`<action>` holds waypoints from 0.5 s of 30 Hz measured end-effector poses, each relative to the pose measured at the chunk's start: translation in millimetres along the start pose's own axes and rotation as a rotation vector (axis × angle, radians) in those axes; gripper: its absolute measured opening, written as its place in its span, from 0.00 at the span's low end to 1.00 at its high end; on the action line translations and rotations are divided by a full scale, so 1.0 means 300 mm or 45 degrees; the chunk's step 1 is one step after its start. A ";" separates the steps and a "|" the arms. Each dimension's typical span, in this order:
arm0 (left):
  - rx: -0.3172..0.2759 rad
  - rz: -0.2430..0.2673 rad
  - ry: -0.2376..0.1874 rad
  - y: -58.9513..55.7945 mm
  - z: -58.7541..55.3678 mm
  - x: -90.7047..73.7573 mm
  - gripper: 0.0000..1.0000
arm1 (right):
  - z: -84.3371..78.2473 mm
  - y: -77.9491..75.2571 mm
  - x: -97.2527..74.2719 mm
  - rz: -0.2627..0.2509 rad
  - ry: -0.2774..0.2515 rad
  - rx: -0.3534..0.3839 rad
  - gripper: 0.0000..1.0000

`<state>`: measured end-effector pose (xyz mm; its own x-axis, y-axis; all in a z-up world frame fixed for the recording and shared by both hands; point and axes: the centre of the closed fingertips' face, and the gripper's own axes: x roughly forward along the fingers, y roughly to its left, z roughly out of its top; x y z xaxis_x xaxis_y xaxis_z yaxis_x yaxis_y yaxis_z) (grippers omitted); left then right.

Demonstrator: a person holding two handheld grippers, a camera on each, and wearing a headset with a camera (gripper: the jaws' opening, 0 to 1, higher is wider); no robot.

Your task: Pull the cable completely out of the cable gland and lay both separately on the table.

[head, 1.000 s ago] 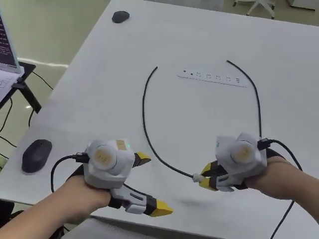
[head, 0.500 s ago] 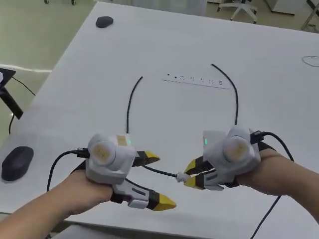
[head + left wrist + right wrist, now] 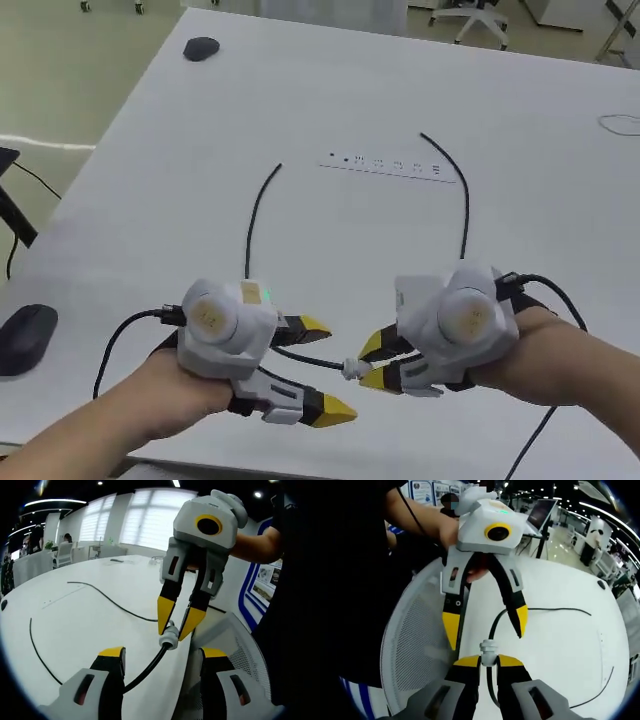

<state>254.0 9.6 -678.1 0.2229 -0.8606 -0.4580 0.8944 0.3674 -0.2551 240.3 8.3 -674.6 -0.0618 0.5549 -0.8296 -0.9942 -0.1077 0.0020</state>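
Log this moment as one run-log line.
left tool: open, cable between its jaws | right tool: shut on cable gland | cable: not yet out of gland, rest lying on table

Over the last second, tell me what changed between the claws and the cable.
The open left claw moved in toward the right claw, so the thin black cable now runs between its jaws. Unchanged: the right claw stays shut on the small white cable gland, with the cable still through it.
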 end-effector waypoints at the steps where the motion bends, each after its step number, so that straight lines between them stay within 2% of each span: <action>1: -0.009 -0.008 -0.004 0.000 0.001 -0.001 0.54 | -0.001 0.003 0.002 -0.002 0.004 -0.006 0.06; 6: -0.029 -0.024 -0.026 -0.002 0.011 -0.001 0.44 | -0.004 0.007 0.006 0.002 0.012 -0.013 0.06; 15: -0.041 -0.071 -0.018 -0.020 0.011 0.013 0.30 | -0.008 0.013 0.004 0.011 0.014 -0.013 0.07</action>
<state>250.6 2.9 -675.5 0.1784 -0.8849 -0.4302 0.8927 0.3295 -0.3076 236.7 6.5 -677.0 -0.0693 0.5450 -0.8355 -0.9927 -0.1209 0.0034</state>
